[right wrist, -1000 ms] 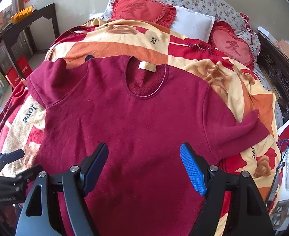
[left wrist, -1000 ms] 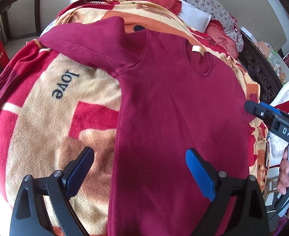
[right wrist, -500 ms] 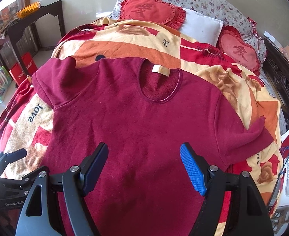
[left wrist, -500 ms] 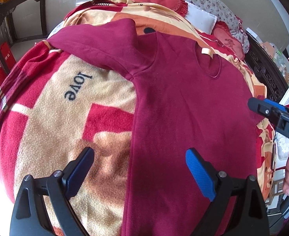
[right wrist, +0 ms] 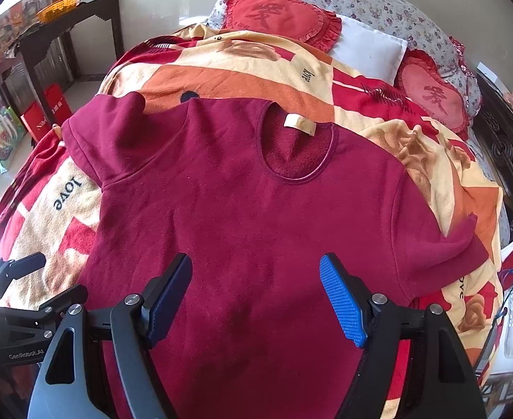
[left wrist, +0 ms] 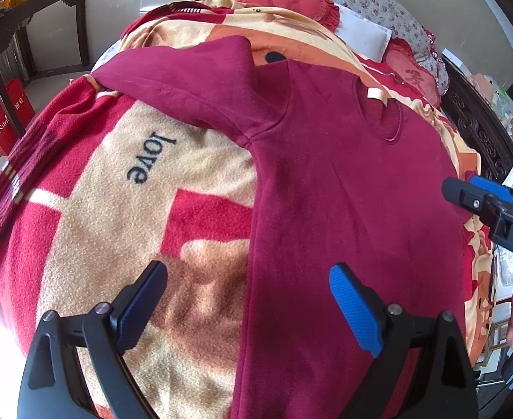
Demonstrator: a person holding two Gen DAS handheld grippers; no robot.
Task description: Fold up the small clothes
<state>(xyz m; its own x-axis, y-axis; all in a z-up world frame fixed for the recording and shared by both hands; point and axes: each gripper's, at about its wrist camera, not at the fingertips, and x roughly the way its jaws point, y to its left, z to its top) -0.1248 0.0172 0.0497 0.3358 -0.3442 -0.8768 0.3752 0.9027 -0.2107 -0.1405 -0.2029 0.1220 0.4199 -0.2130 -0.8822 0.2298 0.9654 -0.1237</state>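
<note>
A dark red short-sleeved top lies spread flat, neck away from me, on a patterned blanket. Its cream neck label shows inside the collar. My left gripper hovers open over the top's left side edge, one finger above the blanket, the other above the cloth. Above the lower middle of the top, my right gripper stands open and holds nothing. The right gripper's tip also shows at the right edge of the left wrist view, and the left gripper's tip shows low at the left of the right wrist view.
Two red heart cushions and a white pillow lie at the head of the bed. A dark side table with red boxes under it stands at the left. A carved dark bed frame runs along the right.
Both grippers have drifted left across the top; in the left wrist view more blanket now shows and the top sits further right. Both have stayed open.
</note>
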